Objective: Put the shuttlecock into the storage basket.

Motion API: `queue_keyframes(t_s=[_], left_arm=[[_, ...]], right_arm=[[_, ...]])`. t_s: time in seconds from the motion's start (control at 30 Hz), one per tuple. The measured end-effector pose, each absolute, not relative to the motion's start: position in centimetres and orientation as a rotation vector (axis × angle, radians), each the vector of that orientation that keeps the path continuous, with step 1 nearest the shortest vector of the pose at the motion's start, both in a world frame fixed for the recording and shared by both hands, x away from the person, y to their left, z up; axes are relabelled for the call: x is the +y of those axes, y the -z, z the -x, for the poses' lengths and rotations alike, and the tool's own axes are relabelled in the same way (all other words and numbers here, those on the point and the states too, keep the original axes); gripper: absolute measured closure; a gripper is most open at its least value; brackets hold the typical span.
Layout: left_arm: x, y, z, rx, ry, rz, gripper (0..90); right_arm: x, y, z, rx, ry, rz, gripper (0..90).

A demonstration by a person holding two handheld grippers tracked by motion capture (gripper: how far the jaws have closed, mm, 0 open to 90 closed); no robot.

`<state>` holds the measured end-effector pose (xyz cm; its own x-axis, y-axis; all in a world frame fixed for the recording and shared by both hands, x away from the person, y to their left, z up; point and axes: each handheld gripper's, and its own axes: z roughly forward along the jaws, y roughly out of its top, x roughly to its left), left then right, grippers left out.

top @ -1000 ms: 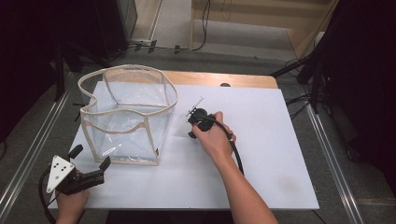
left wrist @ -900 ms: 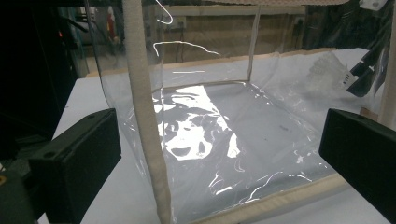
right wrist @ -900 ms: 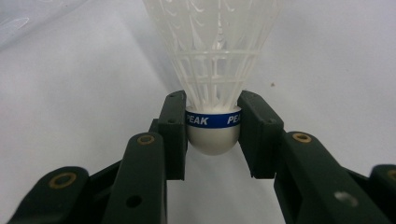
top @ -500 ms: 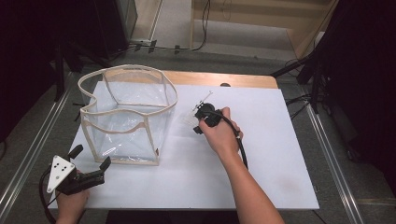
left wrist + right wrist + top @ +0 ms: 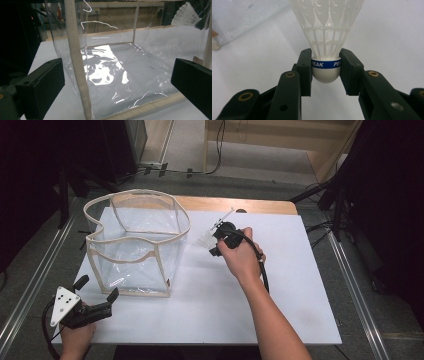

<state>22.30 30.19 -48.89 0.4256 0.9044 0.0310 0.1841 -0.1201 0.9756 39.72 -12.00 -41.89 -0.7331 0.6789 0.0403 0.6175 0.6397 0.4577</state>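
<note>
The right gripper (image 5: 326,68) was clamped on the rounded white cork of a shuttlecock (image 5: 326,37), its pads pressing the blue band marked PEAK, with the netted plastic skirt fanning away from the jaws. In the high view this shuttlecock (image 5: 202,240) was held just beside the right wall of the clear bag (image 5: 135,245), above open white table (image 5: 300,285) stretching right and toward the person. The bag stood upright, a soft glossy box of thin plastic trimmed with cream fabric binding. The left gripper (image 5: 95,290) rested near the table's front left corner, jaws spread with nothing between them, facing the bag.
</note>
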Motion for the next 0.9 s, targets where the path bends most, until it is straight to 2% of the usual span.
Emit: queue_keyframes(t_s=[0.9], left_arm=[[30.2, 48.9, -22.3, 0.982, -0.828, -1.592, 0.0]], right_arm=[[-13.0, 37.1, -39.9, 2.699, -0.712, -1.03, 62.3]])
